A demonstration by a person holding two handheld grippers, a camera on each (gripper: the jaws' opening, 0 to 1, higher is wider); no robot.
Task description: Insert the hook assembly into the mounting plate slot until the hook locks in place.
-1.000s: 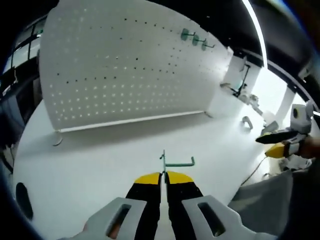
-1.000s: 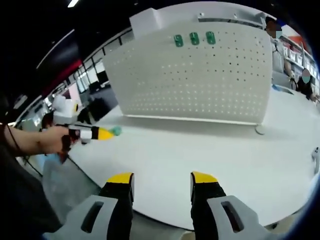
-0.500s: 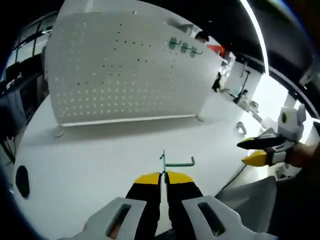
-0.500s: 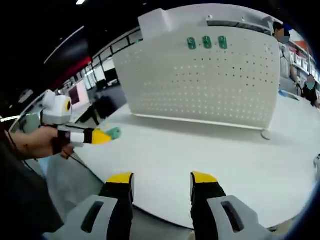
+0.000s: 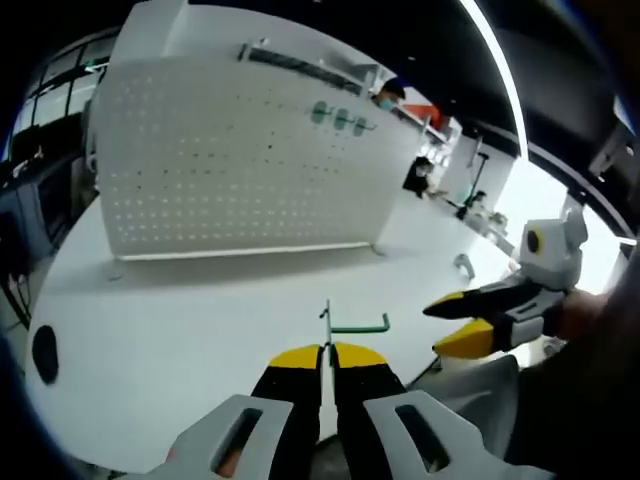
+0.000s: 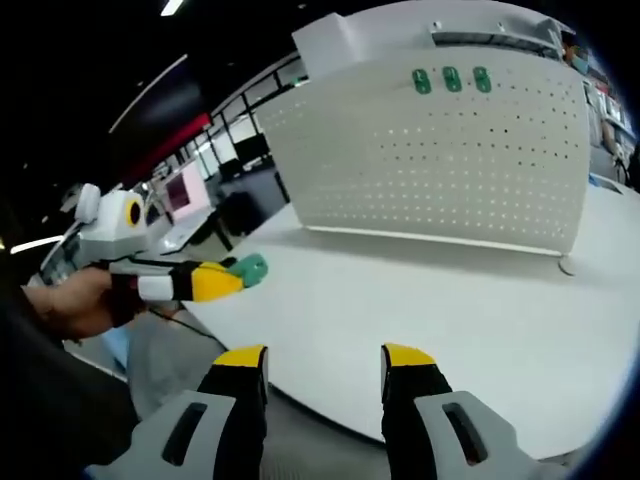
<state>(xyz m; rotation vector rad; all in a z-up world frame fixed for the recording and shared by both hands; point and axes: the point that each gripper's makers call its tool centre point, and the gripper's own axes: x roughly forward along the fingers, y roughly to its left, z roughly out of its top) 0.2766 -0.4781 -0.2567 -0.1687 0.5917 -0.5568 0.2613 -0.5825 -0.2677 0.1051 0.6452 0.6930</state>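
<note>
Left gripper (image 5: 327, 352) has its jaws clenched on the hook (image 5: 352, 324): green wire piece, short upright stem pinched between the yellow tips, long arm running off to the right with a small upturn at its end. It's held in the air over the near part of the white table (image 5: 180, 310), well short of the pegboard (image 5: 230, 170). The pegboard stands upright on the far side of the table, white, rows of small holes, slightly bowed by the lens. Three green hooks (image 5: 338, 118) already sit in a row near its top right. In the right gripper view the same board (image 6: 440, 150) is far ahead with the three hooks (image 6: 452, 79) along its upper edge, and the table (image 6: 450, 310) runs between it and the camera. Right gripper (image 6: 325, 372) has its jaws released, wide gap, nothing between them, hovering at the near table edge. From the left gripper view it comes in at the right side (image 5: 452, 320), jaws apart, a hand behind it. From the right gripper view the left gripper (image 6: 232, 278) sits at the left, gripped by a hand (image 6: 70, 300), with the green hook end-on (image 6: 250, 267) at its yellow tips. A dark round spot (image 5: 44, 353) lies at the table's near left edge.
</note>
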